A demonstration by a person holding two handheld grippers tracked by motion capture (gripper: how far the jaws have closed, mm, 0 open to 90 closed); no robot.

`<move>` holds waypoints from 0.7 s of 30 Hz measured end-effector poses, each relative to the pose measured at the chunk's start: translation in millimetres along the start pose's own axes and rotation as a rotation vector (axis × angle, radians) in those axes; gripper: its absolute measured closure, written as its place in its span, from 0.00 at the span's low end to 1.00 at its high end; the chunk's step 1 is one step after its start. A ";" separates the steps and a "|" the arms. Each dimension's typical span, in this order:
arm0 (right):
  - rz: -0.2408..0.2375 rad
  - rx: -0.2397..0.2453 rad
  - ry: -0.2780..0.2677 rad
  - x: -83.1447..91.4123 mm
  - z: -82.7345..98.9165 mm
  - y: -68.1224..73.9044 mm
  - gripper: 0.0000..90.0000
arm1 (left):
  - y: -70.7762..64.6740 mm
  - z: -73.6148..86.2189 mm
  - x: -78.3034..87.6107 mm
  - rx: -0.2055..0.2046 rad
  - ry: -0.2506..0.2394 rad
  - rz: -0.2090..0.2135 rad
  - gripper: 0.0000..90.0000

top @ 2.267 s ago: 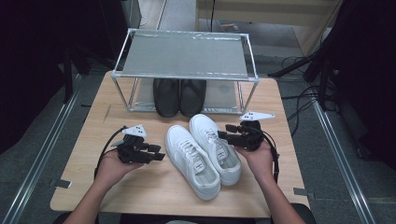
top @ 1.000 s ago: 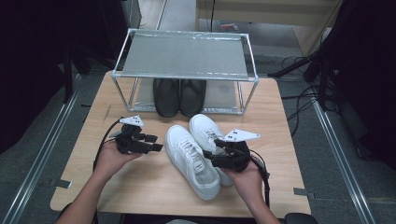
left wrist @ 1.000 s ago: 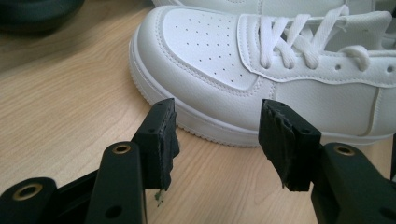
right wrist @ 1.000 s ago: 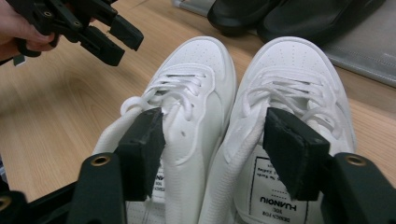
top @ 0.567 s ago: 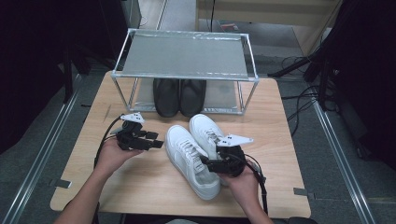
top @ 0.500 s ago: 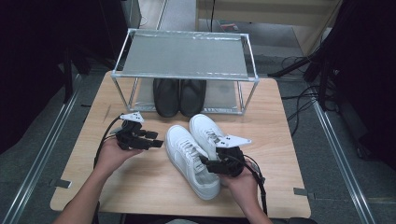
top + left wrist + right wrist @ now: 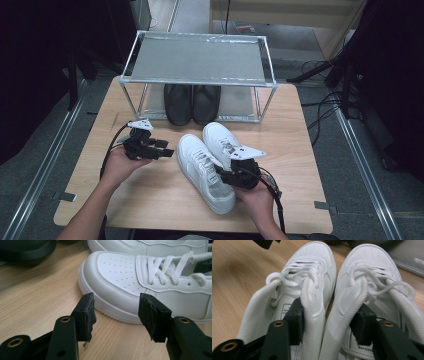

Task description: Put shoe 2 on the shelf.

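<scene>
Right gripper (image 7: 329,322) has just been closing: one jaw sits inside each white sneaker, pinching the two inner collars of the white sneakers (image 7: 324,290) together. From above, that grip is hidden under its grey plate. Left gripper (image 7: 116,315) hovers open, apart, facing the near sneaker's toe (image 7: 112,272).

White sneakers (image 7: 210,165) side by side on table (laced, toes toward rack).
</scene>
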State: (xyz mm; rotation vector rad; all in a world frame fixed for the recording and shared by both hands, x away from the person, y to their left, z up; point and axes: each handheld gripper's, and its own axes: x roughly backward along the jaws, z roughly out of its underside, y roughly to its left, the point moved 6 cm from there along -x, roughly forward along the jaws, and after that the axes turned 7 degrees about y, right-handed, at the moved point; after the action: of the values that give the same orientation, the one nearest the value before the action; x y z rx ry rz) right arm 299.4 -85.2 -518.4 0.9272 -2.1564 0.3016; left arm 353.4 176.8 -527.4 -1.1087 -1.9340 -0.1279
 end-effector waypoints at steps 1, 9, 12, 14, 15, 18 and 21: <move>0.001 0.000 0.001 -0.2 0.0 -1.1 0.62 | 0.1 -0.2 0.3 0.002 -0.003 -0.001 0.52; -0.007 -0.007 0.012 0.7 -1.3 -1.4 0.80 | 3.2 -0.1 5.9 0.007 -0.026 -0.013 0.53; -0.027 -0.010 0.027 1.7 -2.5 -2.9 0.83 | 6.1 1.8 7.4 0.011 -0.024 -0.016 0.52; -0.031 -0.014 0.033 2.3 -3.2 -3.4 0.83 | 9.3 4.9 7.9 0.011 -0.014 -0.042 0.52; -0.030 -0.011 0.033 2.4 -3.5 -3.7 0.84 | 10.4 5.4 8.4 0.012 -0.016 -0.040 0.52; -0.042 -0.015 0.032 3.2 -4.6 -6.3 0.85 | 11.3 5.3 10.3 0.014 -0.026 -0.047 0.52; -0.054 -0.023 0.033 3.9 -5.1 -8.0 0.85 | 11.2 5.3 11.6 0.005 -0.030 -0.045 0.52</move>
State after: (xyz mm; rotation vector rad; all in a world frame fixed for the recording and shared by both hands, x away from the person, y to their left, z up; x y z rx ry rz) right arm 306.1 -90.5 -512.6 0.9596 -2.0966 0.2637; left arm 355.9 193.5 -525.7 -1.0699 -1.9852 -0.1314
